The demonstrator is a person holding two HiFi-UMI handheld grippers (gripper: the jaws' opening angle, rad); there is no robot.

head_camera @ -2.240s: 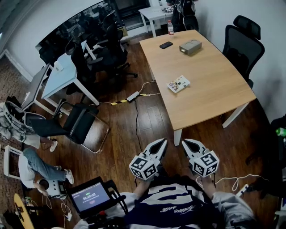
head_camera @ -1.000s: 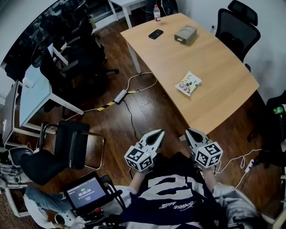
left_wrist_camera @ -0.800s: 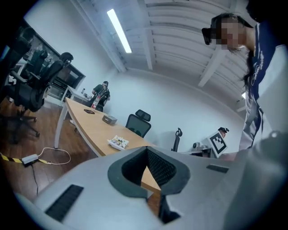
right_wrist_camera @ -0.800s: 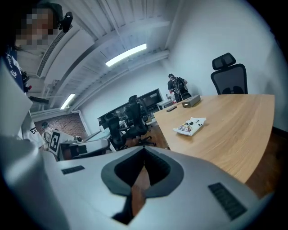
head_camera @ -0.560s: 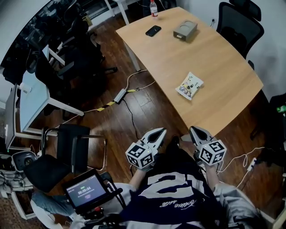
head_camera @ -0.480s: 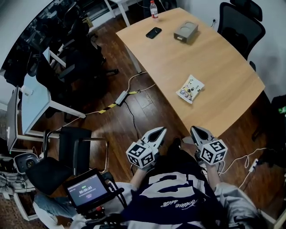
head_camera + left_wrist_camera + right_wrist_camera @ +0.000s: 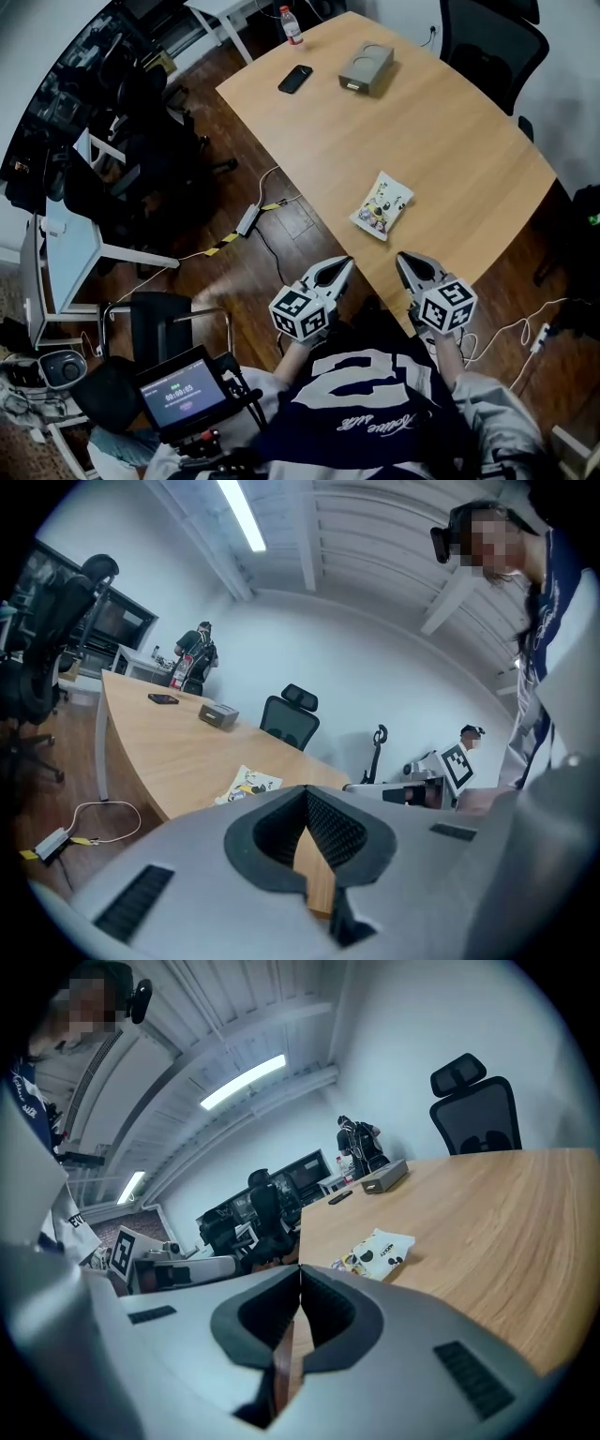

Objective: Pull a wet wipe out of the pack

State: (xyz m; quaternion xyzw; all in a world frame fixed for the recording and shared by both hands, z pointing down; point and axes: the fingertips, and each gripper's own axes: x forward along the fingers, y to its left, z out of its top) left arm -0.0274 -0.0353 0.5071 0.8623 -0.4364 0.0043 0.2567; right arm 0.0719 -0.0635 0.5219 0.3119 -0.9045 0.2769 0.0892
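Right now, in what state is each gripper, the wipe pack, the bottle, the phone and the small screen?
Left gripper: shut, empty.
Right gripper: shut, empty.
Wet wipe pack: lying flat on the table, untouched.
Bottle: upright, cap on.
Phone: lying flat, screen dark.
Small screen: lit.

Open-plan office, long wooden bench (image 7: 450,141), black swivel chairs (image 7: 483,33) beside it, pale desk (image 7: 56,253) (monitors (image 7: 305,1174) further back), power strip (image 7: 248,221) on plank floor (image 7: 234,272), strip lights (image 7: 239,513) overhead.
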